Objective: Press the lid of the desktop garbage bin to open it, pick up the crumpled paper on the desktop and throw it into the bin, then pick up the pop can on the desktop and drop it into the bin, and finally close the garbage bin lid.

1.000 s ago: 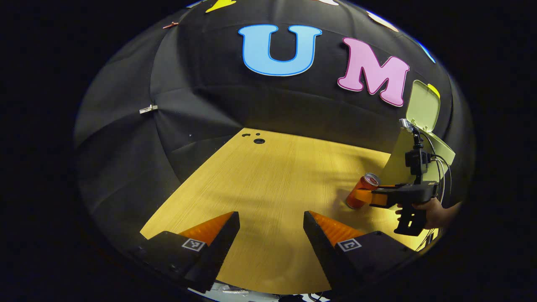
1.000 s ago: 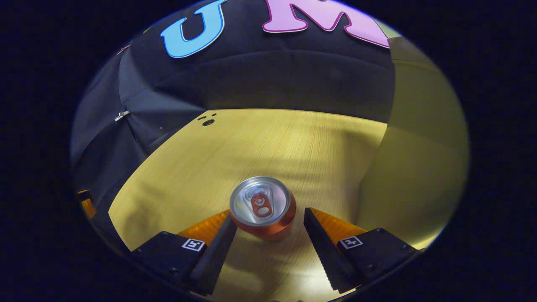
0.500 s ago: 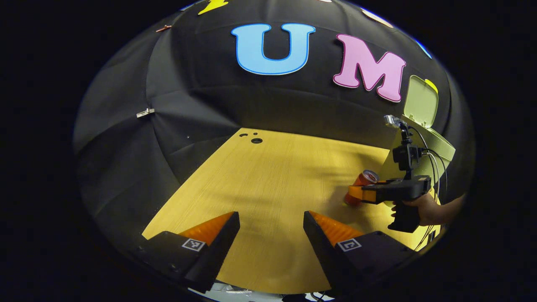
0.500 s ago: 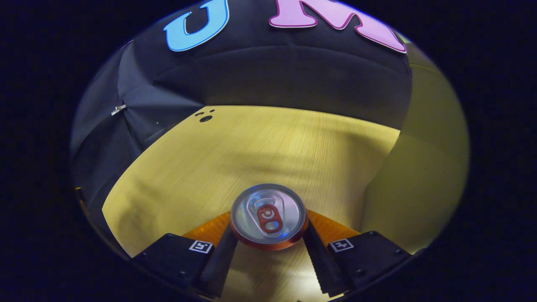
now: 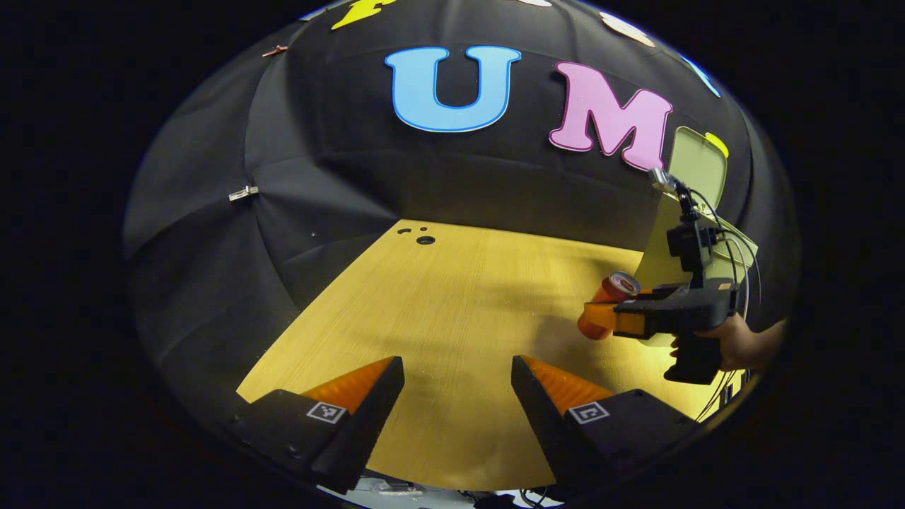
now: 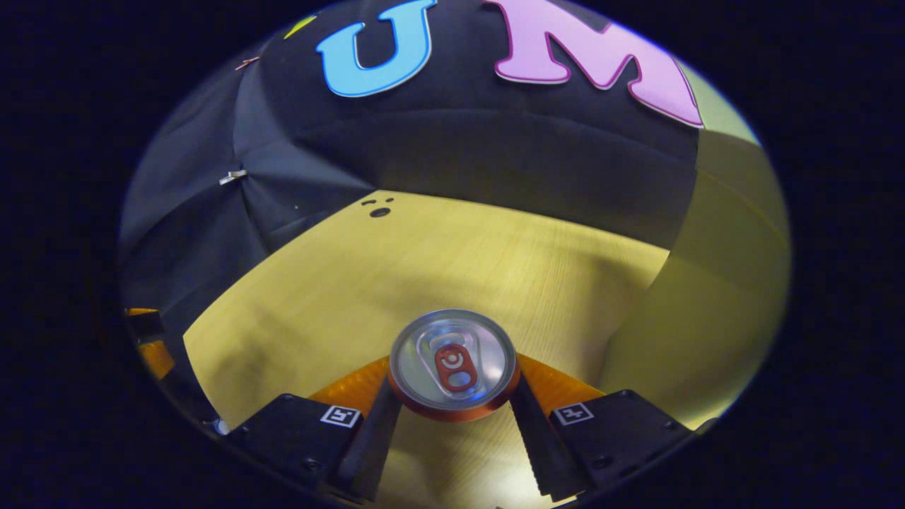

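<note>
Right gripper (image 6: pixel 452 396) held level by a hand (image 5: pixel 735 343) just beside the garbage bin (image 6: pixel 707 304), fingers pinching the pop can (image 6: pixel 453 364) from both sides. Can upright, lifted clear of the table (image 6: pixel 424 268), near the bin's flat pale-green wall; round silver top, red tab, orange-red body. Bin lid (image 5: pixel 696 166) raised upright. Left gripper (image 5: pixel 458 396) low over smooth light wood-grain table, well apart from bin, fingers spread wide, gripping nothing.
</note>
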`<state>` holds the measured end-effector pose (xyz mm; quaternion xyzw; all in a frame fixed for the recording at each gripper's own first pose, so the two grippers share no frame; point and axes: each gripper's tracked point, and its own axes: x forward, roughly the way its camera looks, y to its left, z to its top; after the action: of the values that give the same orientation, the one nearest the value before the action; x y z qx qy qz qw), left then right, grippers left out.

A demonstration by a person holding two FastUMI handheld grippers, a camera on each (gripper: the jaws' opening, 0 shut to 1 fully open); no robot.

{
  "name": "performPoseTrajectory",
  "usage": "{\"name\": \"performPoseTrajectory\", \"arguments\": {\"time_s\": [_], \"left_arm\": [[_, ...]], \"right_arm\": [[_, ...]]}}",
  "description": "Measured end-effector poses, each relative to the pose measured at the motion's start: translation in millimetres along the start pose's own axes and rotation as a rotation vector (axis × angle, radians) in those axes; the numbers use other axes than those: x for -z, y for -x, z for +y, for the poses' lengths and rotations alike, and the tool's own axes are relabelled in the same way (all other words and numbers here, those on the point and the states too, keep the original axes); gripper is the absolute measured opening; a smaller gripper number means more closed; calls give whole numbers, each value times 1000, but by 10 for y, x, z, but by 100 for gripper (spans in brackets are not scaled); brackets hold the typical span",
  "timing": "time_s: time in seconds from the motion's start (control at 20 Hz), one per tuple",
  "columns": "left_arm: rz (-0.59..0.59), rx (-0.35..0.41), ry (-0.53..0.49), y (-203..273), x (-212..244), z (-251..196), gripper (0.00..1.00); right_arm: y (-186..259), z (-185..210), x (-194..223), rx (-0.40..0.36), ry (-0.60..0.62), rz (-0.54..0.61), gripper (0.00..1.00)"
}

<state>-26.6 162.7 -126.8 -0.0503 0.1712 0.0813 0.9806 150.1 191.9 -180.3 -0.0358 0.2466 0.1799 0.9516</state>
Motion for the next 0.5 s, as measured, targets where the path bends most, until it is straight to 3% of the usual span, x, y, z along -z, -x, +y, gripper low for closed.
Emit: {"name": "performPoseTrajectory", "arguments": {"time_s": [0.5], "left_arm": [[-42,79,-47,244,200,-121,98]], "right_arm": [[995,183,-824,-14,12,-190,83]]}}
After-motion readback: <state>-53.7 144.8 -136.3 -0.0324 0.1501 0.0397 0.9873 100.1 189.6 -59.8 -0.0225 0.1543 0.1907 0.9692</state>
